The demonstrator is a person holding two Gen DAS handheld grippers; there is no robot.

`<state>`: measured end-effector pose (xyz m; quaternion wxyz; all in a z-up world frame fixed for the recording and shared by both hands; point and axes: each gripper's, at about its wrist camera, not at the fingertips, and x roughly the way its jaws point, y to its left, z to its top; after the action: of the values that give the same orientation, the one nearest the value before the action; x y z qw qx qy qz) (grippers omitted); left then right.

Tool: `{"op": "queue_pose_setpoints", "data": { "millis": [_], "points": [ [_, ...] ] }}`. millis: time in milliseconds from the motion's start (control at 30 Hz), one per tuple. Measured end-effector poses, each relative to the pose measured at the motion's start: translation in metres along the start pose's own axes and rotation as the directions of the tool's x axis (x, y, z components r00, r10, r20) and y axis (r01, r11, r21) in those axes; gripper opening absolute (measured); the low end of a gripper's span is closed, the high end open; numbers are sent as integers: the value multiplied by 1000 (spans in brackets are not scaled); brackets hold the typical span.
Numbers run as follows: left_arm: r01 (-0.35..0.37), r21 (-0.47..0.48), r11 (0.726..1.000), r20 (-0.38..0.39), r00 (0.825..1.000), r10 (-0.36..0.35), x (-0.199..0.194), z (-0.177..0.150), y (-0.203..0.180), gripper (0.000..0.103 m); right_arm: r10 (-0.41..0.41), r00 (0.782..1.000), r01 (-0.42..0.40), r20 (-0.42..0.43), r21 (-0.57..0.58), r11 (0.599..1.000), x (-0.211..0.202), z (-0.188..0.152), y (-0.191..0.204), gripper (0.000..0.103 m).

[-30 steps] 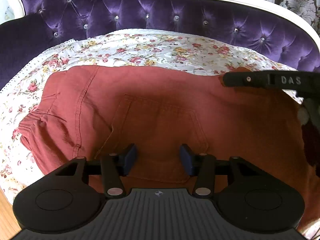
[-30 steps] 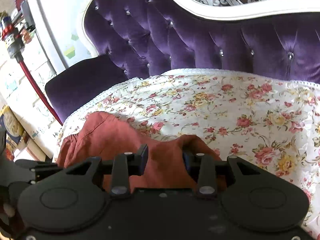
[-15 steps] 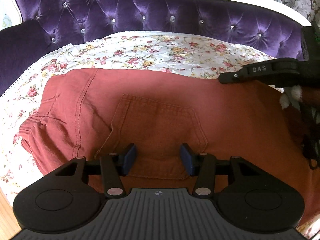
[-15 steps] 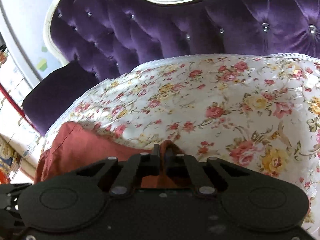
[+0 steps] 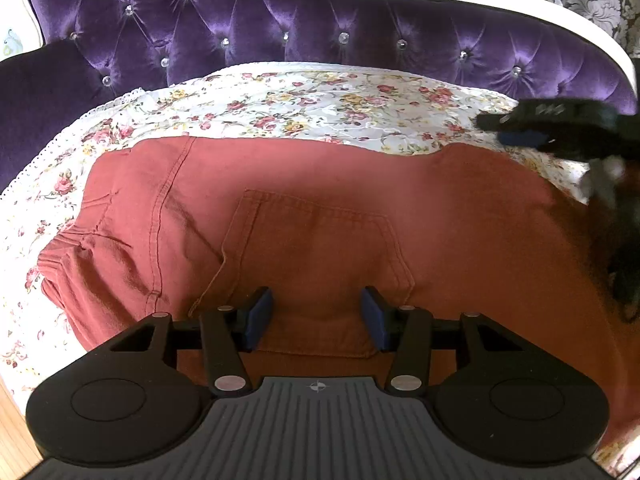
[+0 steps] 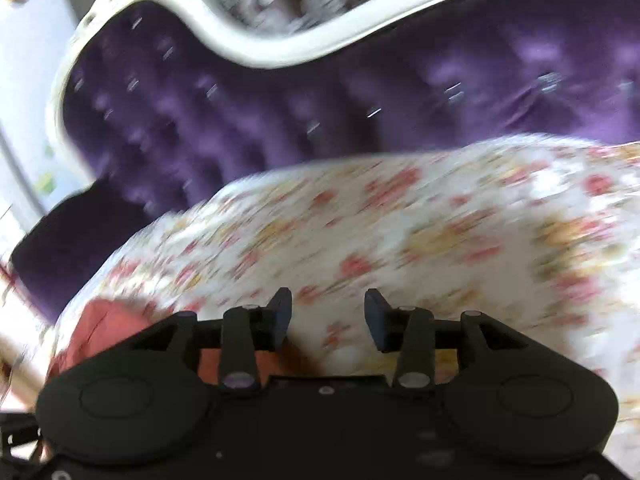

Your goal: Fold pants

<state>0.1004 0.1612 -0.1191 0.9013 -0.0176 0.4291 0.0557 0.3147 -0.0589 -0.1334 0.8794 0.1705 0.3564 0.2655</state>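
The rust-red pants (image 5: 320,216) lie flat on the floral sheet, back pocket up, waistband at the left. My left gripper (image 5: 317,316) is open and empty, just above the pocket's lower edge. My right gripper (image 6: 328,316) is open and empty over the floral sheet, past the far right corner of the pants. It shows blurred at the right edge of the left wrist view (image 5: 560,128). In the blurred right wrist view a bit of the pants (image 6: 108,320) shows at the lower left.
The floral sheet (image 5: 320,100) covers the seat of a purple tufted sofa (image 5: 280,24) with a white frame (image 6: 260,48). The sofa's arm (image 5: 36,92) rises at the left. Bare wood floor (image 5: 12,432) shows at the lower left.
My right gripper was shut on the pants' far corner, then let go and opened, swinging away over the sheet. The corner now lies flat. The left gripper has barely moved.
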Motion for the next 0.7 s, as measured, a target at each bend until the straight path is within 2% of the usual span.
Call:
{"op": "queue_pose_setpoints", "data": {
  "millis": [33,100,133,233,333,367,433,467,533,633,700],
  "points": [
    [-1,1,1000,2,1000,1,0,0,0,48,7,1000,-7,16,-19,1000,-8,2,1,38],
    [-2,1,1000,5,1000,2,0,-1,-1,48,25,1000,-23,15,-111,994,-25,1,18,7],
    [-3,0,1000,5,1000,3,0,-1,-1,48,30,1000,-29,5,-148,988,-30,-2,26,5],
    [-3,-1,1000,6,1000,3,0,-1,-1,48,57,997,-69,-53,-243,968,-36,-18,47,5],
    [-2,0,1000,7,1000,2,0,-1,-1,48,-34,991,-7,-128,-306,952,-21,-37,49,4],
    [-3,1,1000,7,1000,3,0,-1,0,48,-78,989,36,-125,-303,952,-15,-41,43,0],
    [-4,5,1000,7,1000,3,0,-1,0,48,-66,993,40,-103,-231,972,-15,-38,35,0],
    [-4,6,1000,7,1000,4,0,-1,0,49,-97,992,79,-77,-205,975,-18,-34,34,0],
    [-10,13,1000,8,1000,10,0,-1,-1,50,-155,988,146,-22,-220,964,-28,-29,36,7],
    [-30,26,999,11,999,30,1,0,-2,56,-134,991,135,18,-150,979,-63,-26,30,8],
    [-37,25,999,15,999,37,2,-1,-1,58,-152,987,157,48,-145,977,-96,-31,27,8]
  ]
}}
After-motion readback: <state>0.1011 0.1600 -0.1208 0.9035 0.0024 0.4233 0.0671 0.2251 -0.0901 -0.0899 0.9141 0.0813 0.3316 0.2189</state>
